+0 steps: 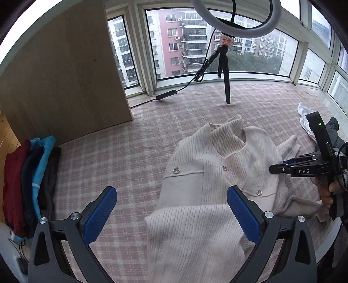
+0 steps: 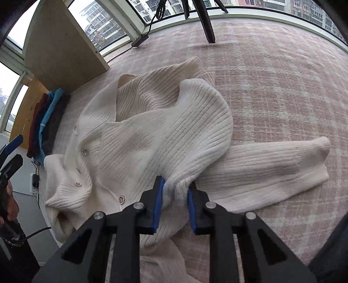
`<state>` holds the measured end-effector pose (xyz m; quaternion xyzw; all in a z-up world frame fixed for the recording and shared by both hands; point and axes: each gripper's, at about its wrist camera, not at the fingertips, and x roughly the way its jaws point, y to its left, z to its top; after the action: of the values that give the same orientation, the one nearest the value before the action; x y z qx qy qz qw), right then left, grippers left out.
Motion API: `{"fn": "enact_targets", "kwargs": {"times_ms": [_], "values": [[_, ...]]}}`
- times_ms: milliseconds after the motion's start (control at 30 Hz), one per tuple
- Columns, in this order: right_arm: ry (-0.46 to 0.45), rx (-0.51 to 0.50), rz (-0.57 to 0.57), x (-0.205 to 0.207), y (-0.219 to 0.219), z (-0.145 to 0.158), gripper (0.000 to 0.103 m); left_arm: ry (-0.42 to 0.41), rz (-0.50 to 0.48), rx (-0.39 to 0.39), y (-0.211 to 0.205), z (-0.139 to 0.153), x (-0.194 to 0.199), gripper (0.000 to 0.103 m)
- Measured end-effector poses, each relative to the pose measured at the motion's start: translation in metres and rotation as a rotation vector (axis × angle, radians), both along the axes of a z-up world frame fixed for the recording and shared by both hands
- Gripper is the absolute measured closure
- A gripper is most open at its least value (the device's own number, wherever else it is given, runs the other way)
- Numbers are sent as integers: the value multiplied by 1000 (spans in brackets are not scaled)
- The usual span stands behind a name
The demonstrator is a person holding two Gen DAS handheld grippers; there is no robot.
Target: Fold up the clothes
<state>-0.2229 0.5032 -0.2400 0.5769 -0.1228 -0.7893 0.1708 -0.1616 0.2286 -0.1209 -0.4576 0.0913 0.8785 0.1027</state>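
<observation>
"DAS" — white letters on the right gripper (image 1: 276,168).

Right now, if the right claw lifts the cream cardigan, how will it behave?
The cream cardigan will likely sag and drape: its ribbed knit already bunches between the right claw pads. The free sleeve would probably trail. It seems grippy, not slippery.

**Around the work surface**

We see a pink plaid cloth (image 1: 134,139) covering the surface. On it stands a black tripod (image 1: 225,71) carrying a ring light (image 1: 233,19); its cable (image 1: 195,76) runs down to an inline controller (image 1: 165,95) near the window sill. Behind, bay windows (image 1: 180,43) show apartment blocks (image 1: 189,39) and trees. A light wooden panel (image 1: 63,71) stands upright at the left. At the left edge we can also see a wood-panelled wall (image 2: 28,108).
</observation>
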Motion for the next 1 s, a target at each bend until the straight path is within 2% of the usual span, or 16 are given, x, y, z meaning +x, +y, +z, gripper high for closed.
{"fn": "enact_targets", "kwargs": {"times_ms": [100, 167, 233, 367, 433, 533, 600, 633, 700, 767, 800, 833, 900, 1000], "values": [[43, -85, -43, 10, 8, 29, 91, 13, 75, 17, -34, 5, 8, 1], [92, -143, -46, 20, 3, 63, 91, 24, 131, 40, -60, 9, 16, 1], [162, -155, 1, 26, -22, 101, 92, 43, 186, 65, -87, 15, 28, 1], [254, -212, 165, 29, -118, 156, 92, 91, 296, 86, -142, 27, 57, 1], [257, -248, 277, 26, -190, 159, 92, 108, 344, 86, -169, 32, 76, 1], [67, -324, 427, 17, -296, 126, 89, 90, 407, 73, -198, 29, 94, 1], [-100, -334, 457, 27, -324, 104, 89, 67, 445, 60, -214, 24, 104, 1], [-115, -378, 474, 32, -322, 103, 89, 55, 464, 53, -222, 21, 109, 1], [-25, -370, 464, 40, -295, 116, 88, 31, 464, 59, -224, 14, 107, 1], [90, -287, 402, 40, -251, 131, 75, 6, 434, 79, -215, 6, 96, 1], [140, -241, 364, 36, -231, 137, 62, -6, 419, 89, -210, 2, 91, 1], [181, -188, 323, 27, -211, 140, 56, -18, 404, 99, -206, -2, 85, 1], [234, -81, 246, 10, -174, 138, 55, -43, 374, 119, -196, -10, 74, 1], [238, 57, 172, -20, -133, 123, 55, -92, 346, 113, -175, -30, 47, 1]]}}
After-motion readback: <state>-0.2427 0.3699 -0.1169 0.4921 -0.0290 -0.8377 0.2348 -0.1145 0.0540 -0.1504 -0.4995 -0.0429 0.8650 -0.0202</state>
